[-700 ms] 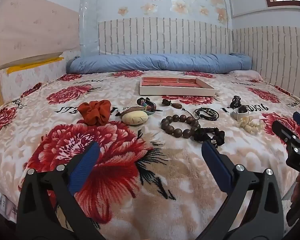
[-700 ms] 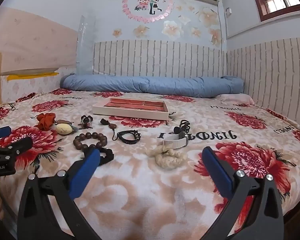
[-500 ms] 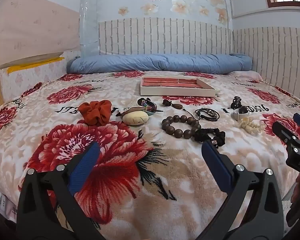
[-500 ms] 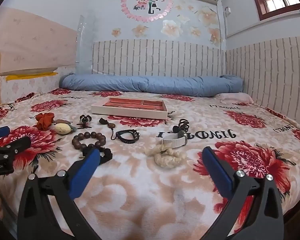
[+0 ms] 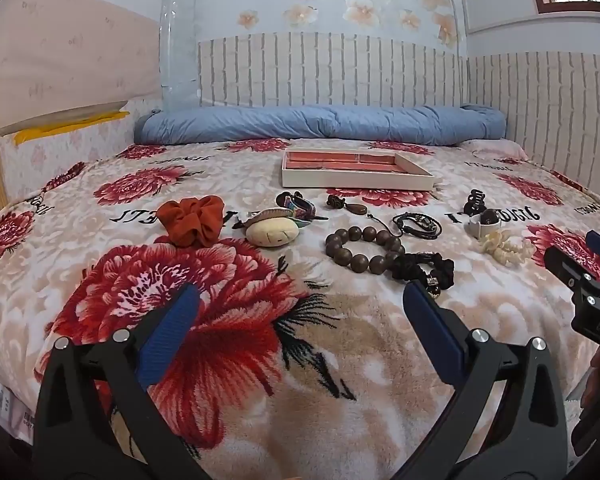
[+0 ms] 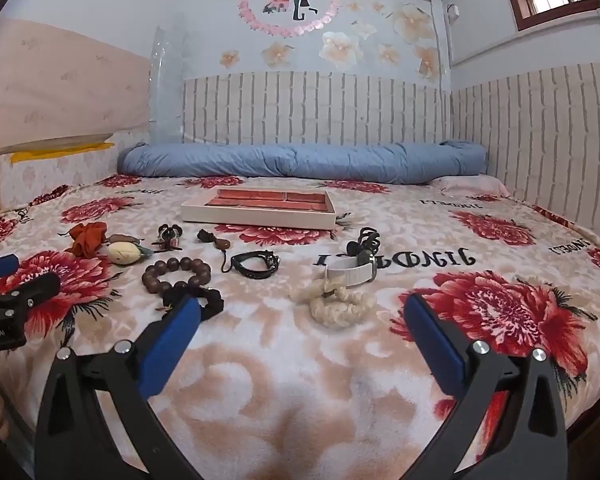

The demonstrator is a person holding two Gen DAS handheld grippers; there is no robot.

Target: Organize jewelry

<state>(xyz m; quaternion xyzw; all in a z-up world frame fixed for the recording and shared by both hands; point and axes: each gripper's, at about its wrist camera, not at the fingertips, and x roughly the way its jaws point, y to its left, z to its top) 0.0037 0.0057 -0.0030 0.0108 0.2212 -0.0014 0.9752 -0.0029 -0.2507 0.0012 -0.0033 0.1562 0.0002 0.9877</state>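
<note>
Left wrist view: left gripper (image 5: 298, 312) and right gripper (image 6: 302, 324) — both spread apart, empty — above the bed's (image 5: 340, 360) near edge.

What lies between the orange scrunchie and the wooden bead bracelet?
A cream stone-like piece with a leaf-shaped clip behind it, seen in the left wrist view.
</note>
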